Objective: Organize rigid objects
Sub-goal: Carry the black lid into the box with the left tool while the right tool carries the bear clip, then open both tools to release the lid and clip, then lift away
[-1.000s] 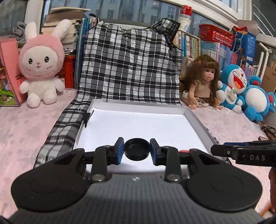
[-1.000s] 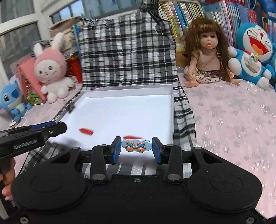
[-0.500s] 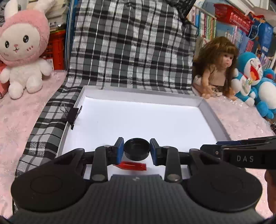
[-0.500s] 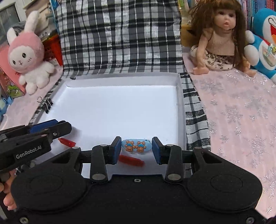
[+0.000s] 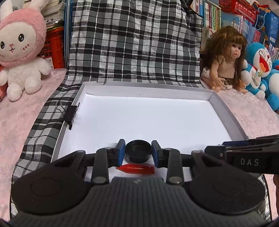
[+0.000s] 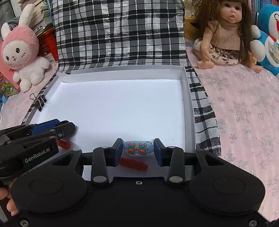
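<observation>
Left gripper (image 5: 138, 151) grips black cap (image 5: 138, 151) over red clip (image 5: 137, 169).

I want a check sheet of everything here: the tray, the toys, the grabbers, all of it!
Surface: white tray on checked cloth, pink glitter cover around.
Job's things: black cap in left gripper; blue bear clip in right gripper; two red clips lying in tray.
Clutter: binder clip on tray's left rim.
Grippers: both shut on their things, over tray's near edge.
Cables: nothing seen.
Surroundings: bunny plush, doll, blue cat plush, books.
</observation>
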Motion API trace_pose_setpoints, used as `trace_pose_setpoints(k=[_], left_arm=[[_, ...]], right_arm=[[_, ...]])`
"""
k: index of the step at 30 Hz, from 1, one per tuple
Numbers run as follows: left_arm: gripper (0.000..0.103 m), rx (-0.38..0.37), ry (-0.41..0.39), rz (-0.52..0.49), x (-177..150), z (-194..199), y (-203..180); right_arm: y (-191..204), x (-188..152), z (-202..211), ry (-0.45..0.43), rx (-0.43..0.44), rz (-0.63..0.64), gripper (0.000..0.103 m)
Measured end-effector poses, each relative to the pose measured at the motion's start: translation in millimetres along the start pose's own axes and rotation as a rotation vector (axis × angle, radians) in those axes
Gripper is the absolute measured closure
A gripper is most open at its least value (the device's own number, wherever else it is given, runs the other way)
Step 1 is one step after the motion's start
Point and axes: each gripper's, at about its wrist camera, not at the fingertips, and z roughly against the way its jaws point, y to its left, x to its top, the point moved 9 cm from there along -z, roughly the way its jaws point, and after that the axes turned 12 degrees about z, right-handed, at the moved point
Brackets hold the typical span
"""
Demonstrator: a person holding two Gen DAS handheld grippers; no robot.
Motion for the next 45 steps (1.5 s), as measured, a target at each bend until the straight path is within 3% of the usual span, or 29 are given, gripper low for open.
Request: trace_pose_setpoints(k=[14, 24, 31, 35, 45], left_arm=[[0.063, 0.011, 0.001, -0.024, -4, -3, 0], [0.041, -0.009, -0.031, -0.05, -1, 6, -4], [0.027, -0.01, -0.096, -0.119, 4, 25, -10], [0.024, 0.002, -0.116, -0.147, 3, 32, -11], [0.015, -0.035, -0.147, -0.105, -2, 54, -1]], right_arm=[[2, -1, -2, -0.002, -0.016, 0.017, 0.065], [4, 0, 2, -0.017, 0.0, 0.032, 0.065], [9, 3, 11, -0.045, 0.01, 0.057, 0.064], [10, 3, 15, -0.051, 0.006, 0.066, 0.062], [10, -3, 38, -0.124, 0.019, 0.059, 0.057]])
